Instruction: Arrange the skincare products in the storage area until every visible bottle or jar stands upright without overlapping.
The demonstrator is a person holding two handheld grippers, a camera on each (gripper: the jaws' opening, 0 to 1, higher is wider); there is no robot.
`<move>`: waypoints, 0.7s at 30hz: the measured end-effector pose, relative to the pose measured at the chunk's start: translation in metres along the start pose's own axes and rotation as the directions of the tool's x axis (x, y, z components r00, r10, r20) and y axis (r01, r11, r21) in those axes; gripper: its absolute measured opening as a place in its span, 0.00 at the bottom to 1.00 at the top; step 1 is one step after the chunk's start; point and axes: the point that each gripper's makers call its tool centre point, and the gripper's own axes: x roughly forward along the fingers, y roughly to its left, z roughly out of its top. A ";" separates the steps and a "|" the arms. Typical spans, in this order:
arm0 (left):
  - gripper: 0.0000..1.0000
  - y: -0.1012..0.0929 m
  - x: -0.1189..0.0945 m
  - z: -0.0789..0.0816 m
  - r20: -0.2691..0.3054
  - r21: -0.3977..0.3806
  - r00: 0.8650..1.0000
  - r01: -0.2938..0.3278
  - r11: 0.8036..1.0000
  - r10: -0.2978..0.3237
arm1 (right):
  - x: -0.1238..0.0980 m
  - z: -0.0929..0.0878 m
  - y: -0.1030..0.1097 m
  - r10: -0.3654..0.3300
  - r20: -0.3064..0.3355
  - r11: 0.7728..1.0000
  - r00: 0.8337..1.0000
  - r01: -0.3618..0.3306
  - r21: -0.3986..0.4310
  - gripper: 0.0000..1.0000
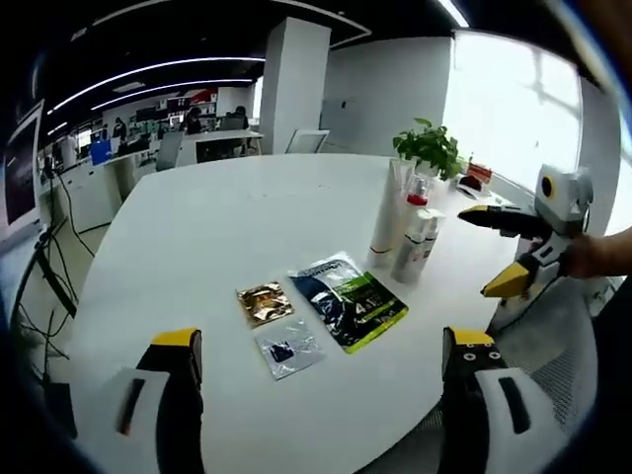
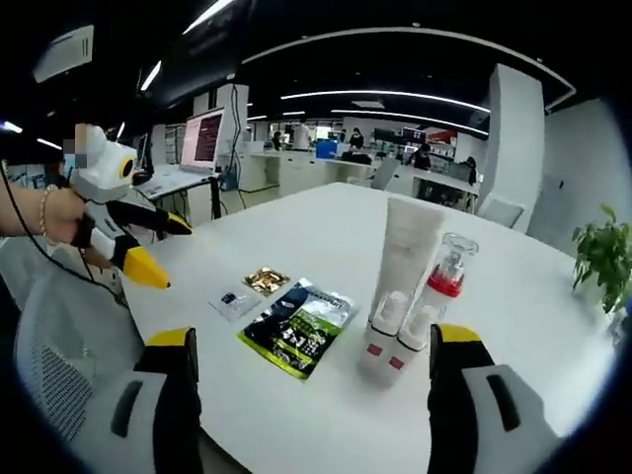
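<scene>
Green-black sachet (image 1: 348, 299) shows "4"; other txt unreadable; bottles (image 2: 395, 341) upright.

Print on the dark sachet (image 1: 349, 300) is too small to read. In the right gripper view, the tall white tube (image 2: 407, 259) partly hides the pump bottle (image 2: 446, 278).

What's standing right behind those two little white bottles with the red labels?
Behind the two small white bottles stand a tall white tube and a clear pump bottle with a red collar. Their lower parts are covered.

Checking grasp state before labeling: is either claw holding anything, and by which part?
Nothing is held. The left claw and the right claw are both open with empty space between their jaws, hovering apart from the bottles and sachets.
</scene>
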 end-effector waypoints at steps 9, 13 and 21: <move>0.99 -0.009 -0.016 -0.007 0.013 -0.025 1.000 -0.005 1.000 0.005 | -0.016 -0.010 -0.009 -0.035 0.005 0.999 0.999 0.035 0.032 1.00; 0.99 -0.009 -0.018 -0.009 0.016 -0.036 1.000 -0.018 0.999 0.019 | -0.017 -0.003 -0.009 -0.038 0.026 0.999 0.999 0.037 0.033 1.00; 0.97 -0.010 -0.017 -0.007 0.029 -0.034 0.999 -0.034 0.999 0.035 | -0.020 -0.006 -0.019 -0.056 0.021 0.998 0.998 0.055 0.042 1.00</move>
